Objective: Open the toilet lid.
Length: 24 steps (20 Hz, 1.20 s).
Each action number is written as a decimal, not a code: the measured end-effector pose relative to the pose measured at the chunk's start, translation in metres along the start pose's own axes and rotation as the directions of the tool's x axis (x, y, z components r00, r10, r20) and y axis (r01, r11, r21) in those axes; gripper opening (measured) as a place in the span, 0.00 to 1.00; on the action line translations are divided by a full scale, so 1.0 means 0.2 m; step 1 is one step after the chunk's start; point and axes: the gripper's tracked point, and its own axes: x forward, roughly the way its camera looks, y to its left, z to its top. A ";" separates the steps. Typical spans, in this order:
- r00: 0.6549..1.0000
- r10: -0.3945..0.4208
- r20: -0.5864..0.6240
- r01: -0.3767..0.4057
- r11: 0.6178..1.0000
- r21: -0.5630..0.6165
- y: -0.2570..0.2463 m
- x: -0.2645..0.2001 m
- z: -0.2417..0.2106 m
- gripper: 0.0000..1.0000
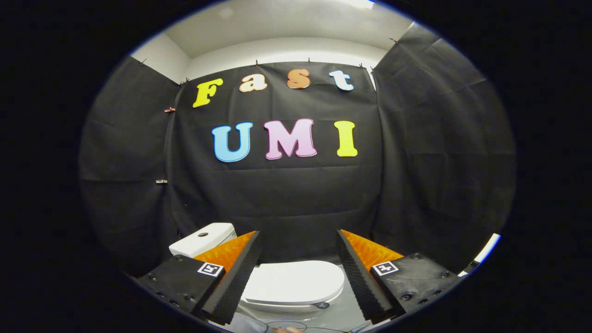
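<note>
1. The gripper (298,240) shows in the lower middle of the frame, its two fingers spread wide apart with nothing between them that they touch. It holds nothing.
2. Each finger (240,273) has a ridged inner pad, and each carries a small square marker on its base, one at the lower left and one at the lower right.
3. The toilet lid (293,282) lies in the lower middle of the frame, seen through the gap between the fingers and beyond them. It is white, rounded and shut flat on the toilet.
4. The lid is clear of both fingers; neither pad touches it.
5. The toilet tank (203,239) stands at the lower left, behind the left finger, which hides part of it. It is white with a round button on its top.
6. A grey floor (340,314) shows beside the toilet bowl, near the bottom of the frame.
7. Black cloth walls (286,203) close in the booth behind and at both sides of the toilet.
8. A white ceiling (286,23) shows above the cloth in the upper part of the frame.
9. A thin cable (286,323) lies along the very bottom of the frame, just in front of the toilet.
</note>
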 end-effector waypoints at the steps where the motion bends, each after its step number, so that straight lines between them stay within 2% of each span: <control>1: 1.000 -0.005 -0.024 0.006 1.000 0.015 -0.03 0.03 -0.07 1.00; 5: 0.993 -0.026 -0.112 0.042 0.990 0.134 -0.20 0.16 -0.33 0.99; 9: 0.973 -0.052 -0.225 0.113 0.957 0.268 -0.40 0.29 -0.66 0.99; 13: 0.934 -0.064 -0.351 0.196 0.914 0.354 -0.57 0.40 -1.04 0.99; 17: 0.889 -0.042 -0.456 0.255 0.873 0.416 -0.65 0.48 -1.40 0.97; 21: 0.832 0.018 -0.555 0.306 0.819 0.485 -0.68 0.56 -1.73 0.96; 22: 0.816 0.043 -0.577 0.317 0.801 0.508 -0.67 0.56 -1.81 0.85; 24: 0.791 0.082 -0.606 0.336 0.770 0.543 -0.65 0.57 -1.94 0.85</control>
